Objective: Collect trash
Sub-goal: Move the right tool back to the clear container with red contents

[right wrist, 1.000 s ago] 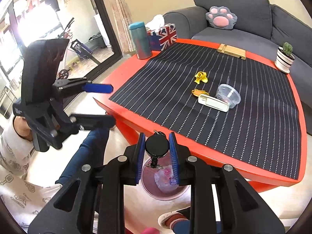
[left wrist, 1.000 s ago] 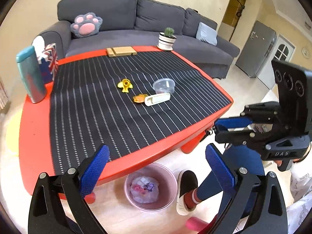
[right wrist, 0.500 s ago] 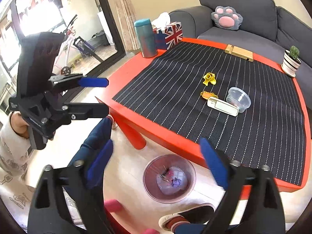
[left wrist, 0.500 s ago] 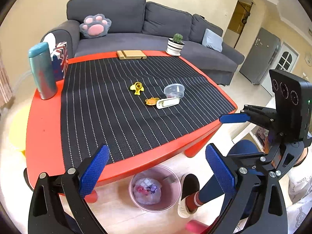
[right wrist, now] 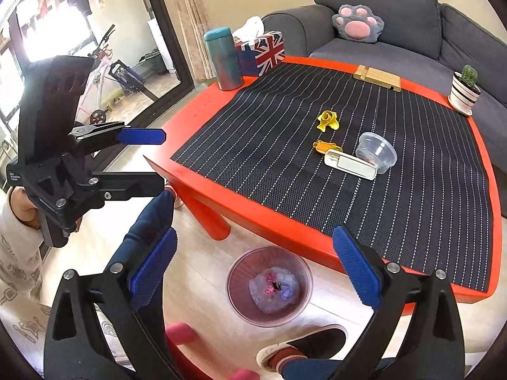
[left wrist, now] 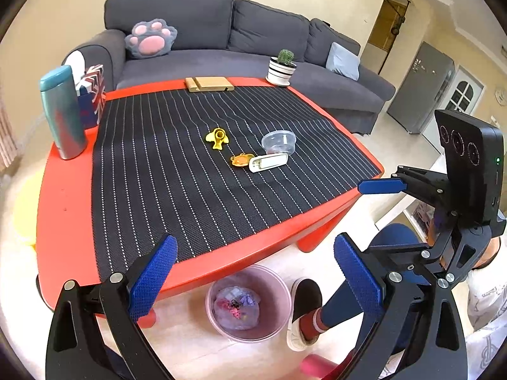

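Both fisheye cameras sit close behind their own hand-held gripper, tilted down from beyond the near edge of the red worktop toward the sofa. They share the worktop, the pink bin below, and each other's device.

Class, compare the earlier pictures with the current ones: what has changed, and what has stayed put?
The right claw let go of the black badge reel, which now lies in the pink bin; its jaws are opening, nothing between them. The left claw stays open; items on the table are unmoved.
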{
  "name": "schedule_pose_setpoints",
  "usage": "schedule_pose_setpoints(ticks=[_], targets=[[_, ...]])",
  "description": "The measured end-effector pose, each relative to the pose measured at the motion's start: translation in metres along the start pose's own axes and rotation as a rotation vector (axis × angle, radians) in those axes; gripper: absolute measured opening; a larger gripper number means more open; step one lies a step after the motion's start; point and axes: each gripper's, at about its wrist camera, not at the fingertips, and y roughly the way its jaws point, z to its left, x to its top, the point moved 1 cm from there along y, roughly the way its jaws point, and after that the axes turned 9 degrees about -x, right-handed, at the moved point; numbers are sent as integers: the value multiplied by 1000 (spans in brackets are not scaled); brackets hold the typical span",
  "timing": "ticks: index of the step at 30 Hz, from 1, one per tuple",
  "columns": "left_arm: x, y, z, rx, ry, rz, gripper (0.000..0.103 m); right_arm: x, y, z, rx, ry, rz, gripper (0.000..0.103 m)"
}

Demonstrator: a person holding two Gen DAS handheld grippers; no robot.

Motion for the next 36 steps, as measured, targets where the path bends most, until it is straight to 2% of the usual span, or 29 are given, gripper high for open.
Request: schedule_pose_setpoints(ticks=[16, 24, 32, 36], targets=[[5, 11, -6, -17, 18, 19, 95, 2, -10, -21, -29, 39, -22, 97], [17, 20, -5, -30, 28, 25, 95, 14, -8, -41, -64, 51, -31, 97], [28, 27, -1, -29, 31, 25, 95, 37, 7, -64, -114, 21, -26, 97], [31, 30, -2, -31, 31, 21, 95, 47, 21, -71, -145, -49, -25, 97]])
